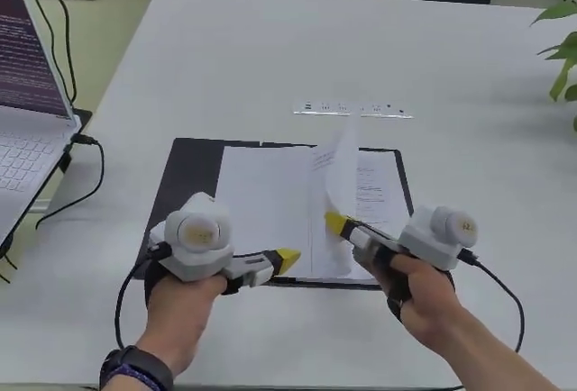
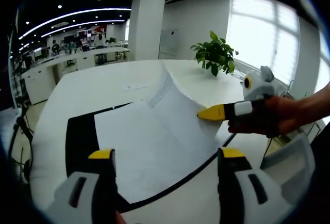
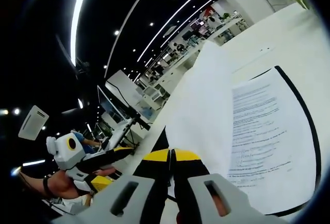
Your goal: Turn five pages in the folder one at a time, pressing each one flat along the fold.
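Observation:
A black folder (image 1: pixel 185 184) lies open on the white table, with a blank left page (image 1: pixel 261 202) and a printed right page (image 1: pixel 379 188). One sheet (image 1: pixel 335 175) stands lifted near the fold. My right gripper (image 1: pixel 335 222) is shut on its lower edge, and in the right gripper view the closed yellow tips (image 3: pixel 170 155) pinch the sheet (image 3: pixel 201 105). My left gripper (image 1: pixel 281 262) hovers open at the folder's front edge. Its jaws (image 2: pixel 166 154) stand wide apart over the blank page (image 2: pixel 149 152), holding nothing.
A laptop (image 1: pixel 22 139) with cables (image 1: pixel 90 175) sits at the table's left edge. A small clear strip (image 1: pixel 352 109) lies beyond the folder. A potted plant (image 1: pixel 563 49) stands at the right edge. Bare tabletop (image 1: pixel 270 49) stretches behind the folder.

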